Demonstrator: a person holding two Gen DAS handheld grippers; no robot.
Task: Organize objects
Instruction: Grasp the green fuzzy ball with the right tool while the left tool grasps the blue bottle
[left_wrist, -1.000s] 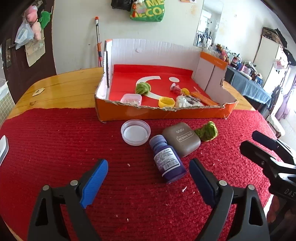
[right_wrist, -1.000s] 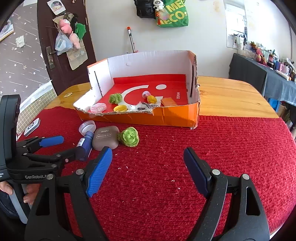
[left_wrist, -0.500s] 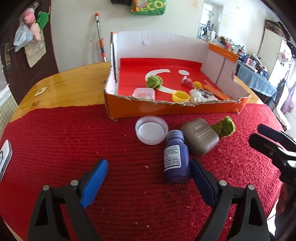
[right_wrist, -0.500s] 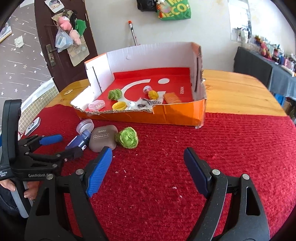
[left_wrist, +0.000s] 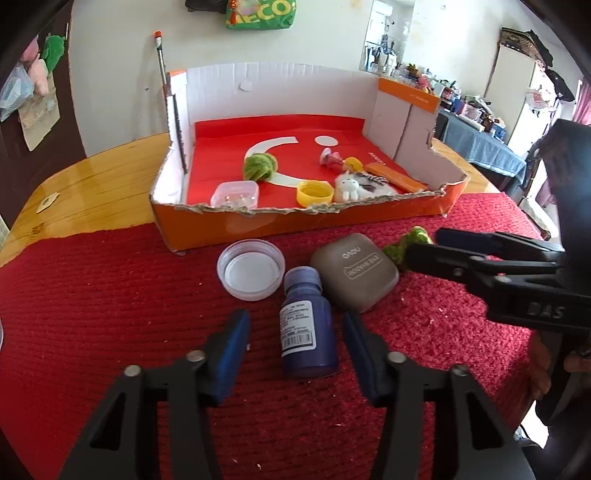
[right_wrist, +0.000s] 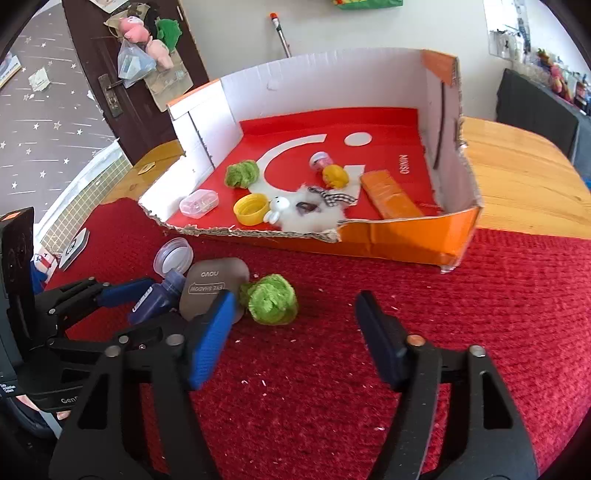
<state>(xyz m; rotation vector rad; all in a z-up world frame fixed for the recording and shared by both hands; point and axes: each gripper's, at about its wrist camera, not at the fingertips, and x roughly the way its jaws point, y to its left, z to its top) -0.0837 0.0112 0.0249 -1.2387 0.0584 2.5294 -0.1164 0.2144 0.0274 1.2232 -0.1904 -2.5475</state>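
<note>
Left gripper (left_wrist: 295, 343) straddled the purple bottle (left_wrist: 306, 332), fingers wide and not gripping; it looked light, rigid, slippery — best squeezed mid-body. Right gripper (right_wrist: 295, 325) gaped, holding nothing.

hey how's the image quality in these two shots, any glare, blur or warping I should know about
Left wrist view: fisheye bends the room edges, dark vignette in the corners, glare on the bare table, the bottle and box sharp, left tongs slightly soft. Right wrist view: same warping, right tongs blurred close up, green ball sharp, daylight even.
</note>
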